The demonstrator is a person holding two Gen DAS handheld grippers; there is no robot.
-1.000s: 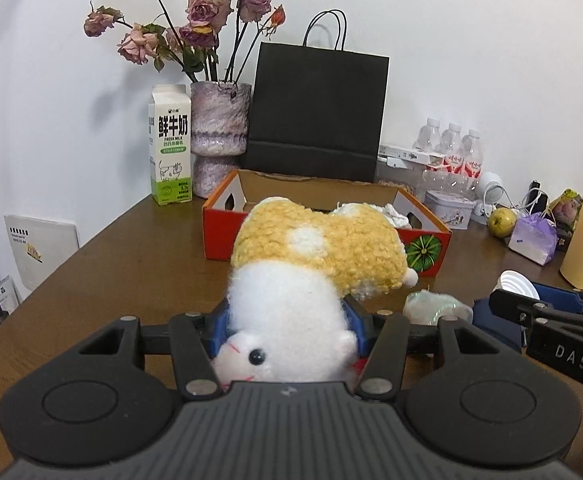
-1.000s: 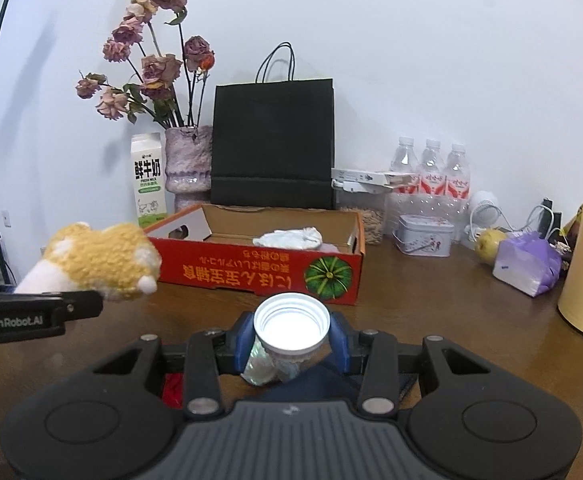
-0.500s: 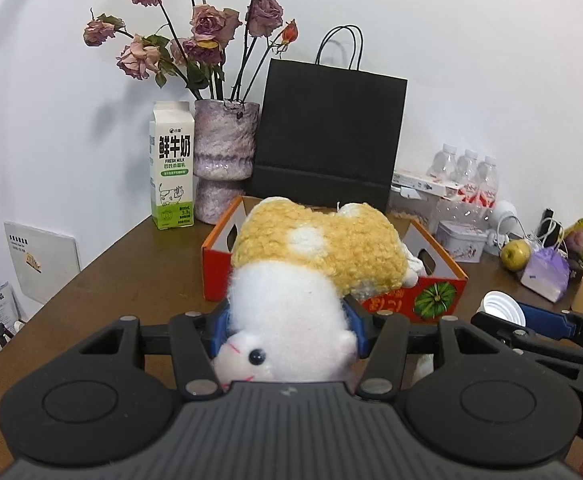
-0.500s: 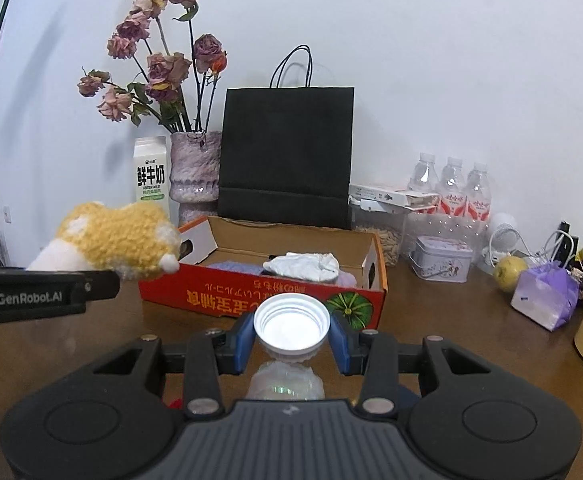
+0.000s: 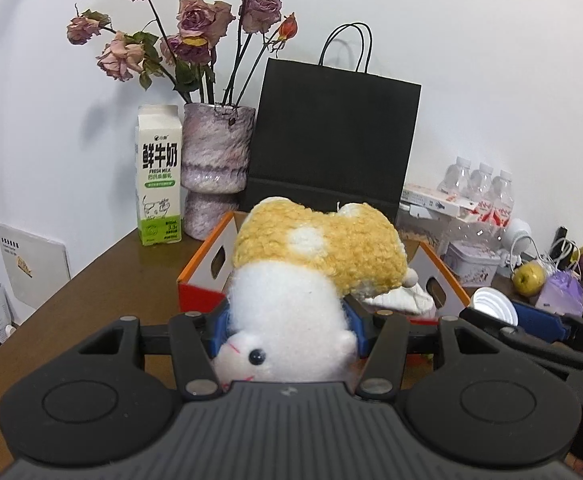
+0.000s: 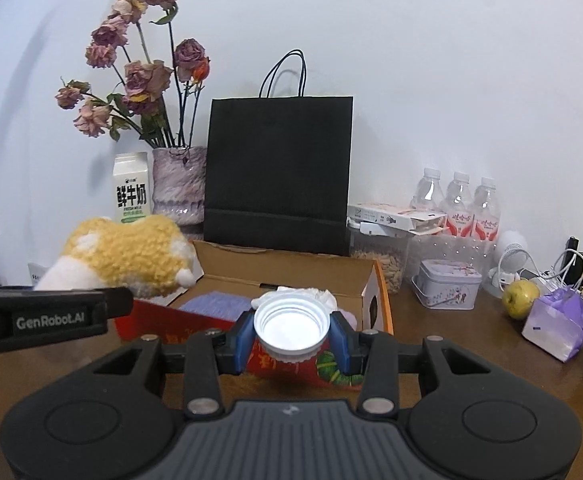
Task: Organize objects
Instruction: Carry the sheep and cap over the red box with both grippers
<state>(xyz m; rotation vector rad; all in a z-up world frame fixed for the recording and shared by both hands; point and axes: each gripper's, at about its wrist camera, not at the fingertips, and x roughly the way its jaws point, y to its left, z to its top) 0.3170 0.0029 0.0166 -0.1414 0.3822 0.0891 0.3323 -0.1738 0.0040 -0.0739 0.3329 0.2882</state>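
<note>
A: So, where does each thing sit right now?

B: The left gripper (image 5: 287,320) is clamped on the plush (image 5: 315,264), its blue pads pressed into the white fur, and the toy hangs above the near edge of the box (image 6: 291,268). The right gripper (image 6: 291,334) grips a white bottle (image 6: 290,326) by the neck, mouth facing the camera, also at the box's front wall.

A: What could go wrong from here?

B: Both loads head for one box, side by side. I reckon the grippers could knock each other if they go in together. The plush is soft and bulky, so it may catch the box's orange rim (image 5: 205,254) and tip out onto the table (image 5: 103,280).

A: And the bottle?

B: It looks light and crumpled. Let go too high, it could bounce off the white cloth (image 6: 315,294) already inside, or roll out.

A: Anything else nearby?

B: The vase (image 5: 215,168) stands just behind the box; a wide swing might clip it.
</note>
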